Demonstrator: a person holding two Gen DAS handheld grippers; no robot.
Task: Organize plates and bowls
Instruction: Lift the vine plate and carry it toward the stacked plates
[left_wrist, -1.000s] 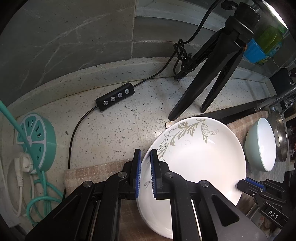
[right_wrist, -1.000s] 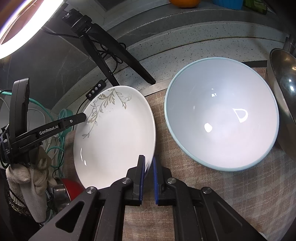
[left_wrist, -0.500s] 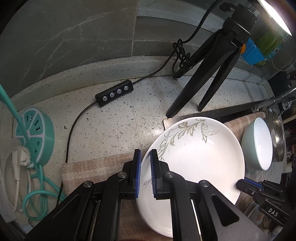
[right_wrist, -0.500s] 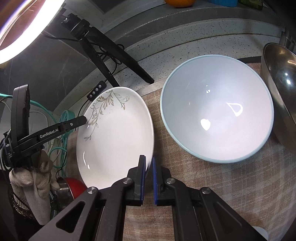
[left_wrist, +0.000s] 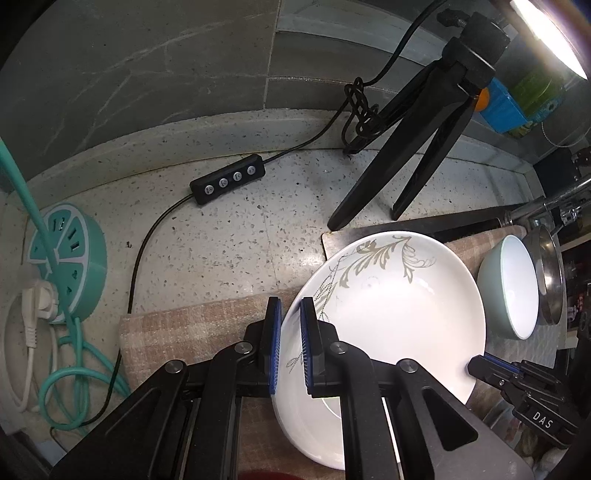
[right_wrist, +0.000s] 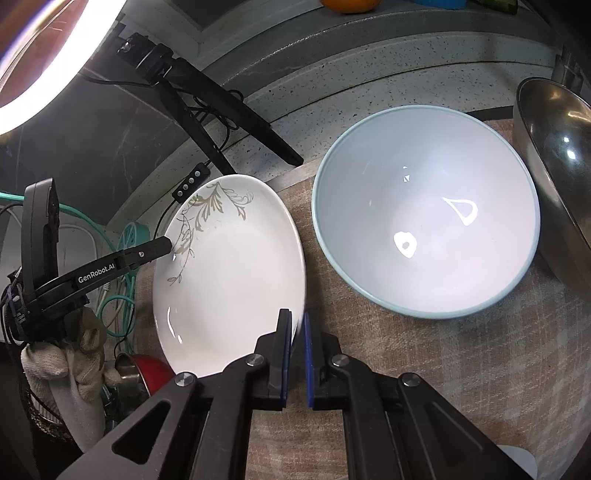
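Both claws (left_wrist: 290, 317) (right_wrist: 296, 325) on plate (left_wrist: 399, 314) rim (opposite edges)

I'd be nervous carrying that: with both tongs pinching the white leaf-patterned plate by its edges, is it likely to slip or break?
The white plate looks like glazed ceramic, so probably stiff and breakable if dropped. Its glossy highlights suggest a slick rim, so the thin edge grips by the left tongs and right tongs could slide. Held at opposite edges, it should tip less.

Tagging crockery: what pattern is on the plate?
White plate, grey-gold leafy scroll near one rim; clearest in right wrist view.
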